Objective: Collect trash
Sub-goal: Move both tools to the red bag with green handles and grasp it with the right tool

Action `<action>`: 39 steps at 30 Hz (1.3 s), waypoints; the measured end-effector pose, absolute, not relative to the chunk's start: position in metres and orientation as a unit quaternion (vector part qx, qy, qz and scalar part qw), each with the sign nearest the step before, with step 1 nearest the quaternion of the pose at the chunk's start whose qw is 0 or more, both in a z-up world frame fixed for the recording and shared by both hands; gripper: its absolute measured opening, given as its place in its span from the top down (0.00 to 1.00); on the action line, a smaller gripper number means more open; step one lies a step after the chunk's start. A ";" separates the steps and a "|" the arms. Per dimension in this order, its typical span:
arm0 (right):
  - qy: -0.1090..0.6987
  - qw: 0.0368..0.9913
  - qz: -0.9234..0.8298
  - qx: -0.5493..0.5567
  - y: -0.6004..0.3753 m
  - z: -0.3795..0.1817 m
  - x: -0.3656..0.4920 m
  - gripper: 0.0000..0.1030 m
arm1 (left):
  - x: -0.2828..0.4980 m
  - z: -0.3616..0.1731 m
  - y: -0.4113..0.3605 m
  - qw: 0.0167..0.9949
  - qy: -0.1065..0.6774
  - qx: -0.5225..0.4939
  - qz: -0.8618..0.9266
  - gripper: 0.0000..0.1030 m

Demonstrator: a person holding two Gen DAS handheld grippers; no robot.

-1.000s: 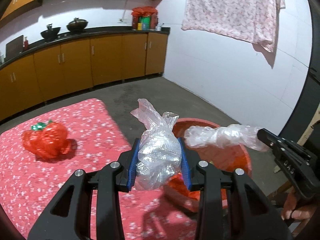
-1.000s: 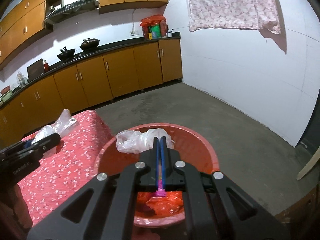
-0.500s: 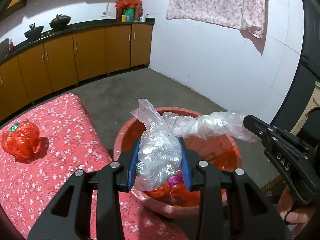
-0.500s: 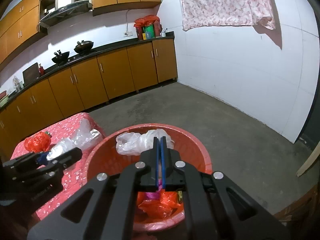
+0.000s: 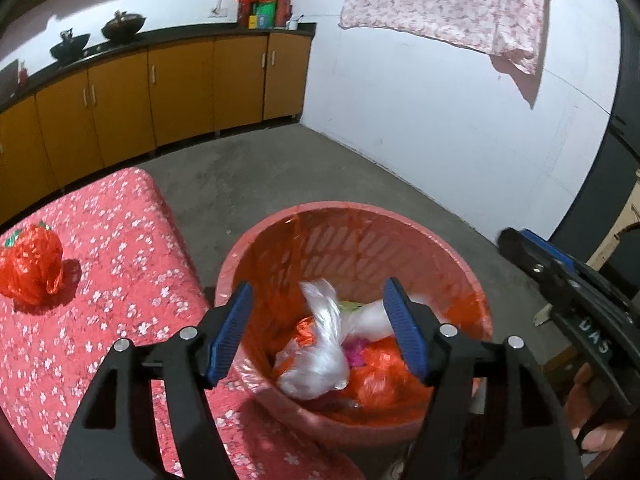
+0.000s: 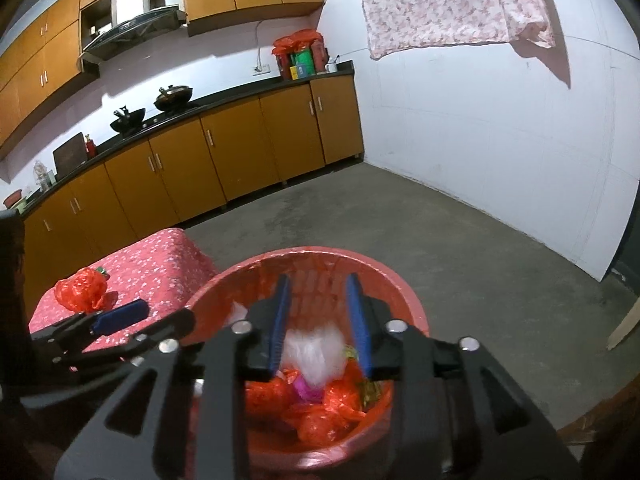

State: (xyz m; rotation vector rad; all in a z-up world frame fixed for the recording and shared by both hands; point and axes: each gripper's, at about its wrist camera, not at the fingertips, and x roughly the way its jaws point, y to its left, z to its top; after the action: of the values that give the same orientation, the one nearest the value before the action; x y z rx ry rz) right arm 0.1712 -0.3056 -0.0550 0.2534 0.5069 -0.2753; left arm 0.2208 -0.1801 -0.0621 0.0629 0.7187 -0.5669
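A red slotted trash basket (image 5: pixel 400 220) (image 6: pixel 400 284) stands on the floor beside the table. My left gripper (image 5: pixel 320 300) hovers over it with its jaws opening and nothing between the pads. A clear plastic bag (image 5: pixel 324 344) lies inside the basket on red and pink wrappers. My right gripper (image 6: pixel 318 292) is over the basket too, jaws opening, and a blurred clear plastic bag (image 6: pixel 316 350) drops below its pads. A crumpled red bag (image 5: pixel 32 264) (image 6: pixel 80 288) sits on the red flowered tablecloth (image 5: pixel 112 248).
Orange kitchen cabinets (image 6: pixel 240 152) with pans on a dark counter line the far wall. A pink cloth (image 5: pixel 448 0) hangs on the white wall. Bare concrete floor (image 6: pixel 460 248) lies beyond the basket. A person's fingers (image 5: pixel 592 408) hold the right tool.
Both grippers opened over the basket. The left one let go of its clear bag, which now lies in the basket; the right one released its clear bag, which is falling in.
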 end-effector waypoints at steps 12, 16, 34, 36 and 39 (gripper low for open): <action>0.233 0.953 -0.153 0.114 -0.299 -0.051 0.167 0.27 | 0.226 -0.068 -0.122 0.922 0.339 0.023 -0.186 0.11; 0.221 0.959 -0.135 0.115 -0.284 -0.046 0.171 0.12 | 0.224 -0.072 -0.093 0.929 0.336 0.028 -0.154 0.09; 0.277 0.956 0.051 0.084 -0.111 -0.057 0.263 0.04 | 0.210 -0.077 0.134 0.946 0.320 0.011 0.047 0.03; 0.284 0.954 0.065 0.075 -0.086 -0.062 0.277 0.04 | 0.209 -0.078 0.154 0.946 0.317 0.001 0.062 0.03; 0.294 0.951 0.077 0.055 -0.045 -0.070 0.305 0.04 | 0.211 -0.079 0.179 0.946 0.314 -0.014 0.082 0.02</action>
State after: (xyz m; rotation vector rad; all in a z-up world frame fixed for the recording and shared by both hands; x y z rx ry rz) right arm 0.3049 -0.0452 -0.0702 0.1112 0.5968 0.1556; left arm 0.2106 0.1790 -0.0786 -0.0284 0.6388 0.1673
